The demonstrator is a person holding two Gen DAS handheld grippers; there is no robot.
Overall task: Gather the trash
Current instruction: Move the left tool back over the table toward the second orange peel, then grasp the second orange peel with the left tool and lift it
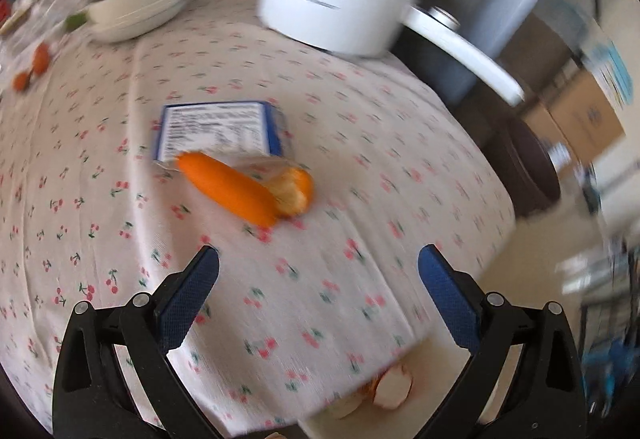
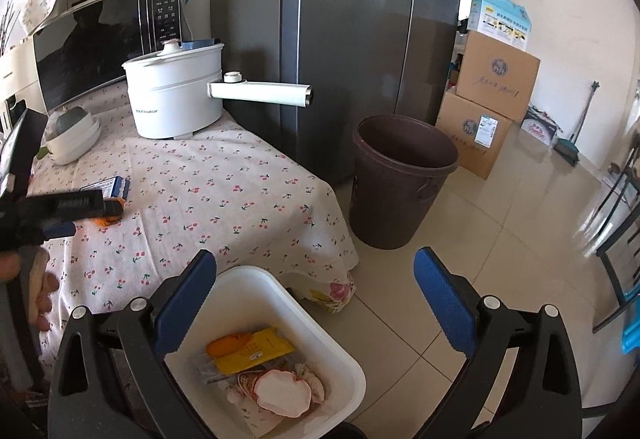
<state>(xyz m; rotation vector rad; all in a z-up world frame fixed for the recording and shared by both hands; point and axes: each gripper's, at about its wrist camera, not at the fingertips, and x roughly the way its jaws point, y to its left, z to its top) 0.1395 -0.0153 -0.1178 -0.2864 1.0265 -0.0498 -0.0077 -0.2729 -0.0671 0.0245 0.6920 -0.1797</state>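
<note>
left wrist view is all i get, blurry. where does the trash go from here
Observer: A white bin sits below the table edge, between the right hand-held gripper's open fingers.
Operator: anything in it yet
Observer: Yes: a yellow packet, orange peel and a pinkish-white round piece.
Operator: is my left gripper over the peel
Observer: The left hand-held gripper hangs right over the orange peel on the table, beside the blue wrapper.
Operator: any other bin
Observer: A brown bucket stands on the floor by the fridge.
</note>
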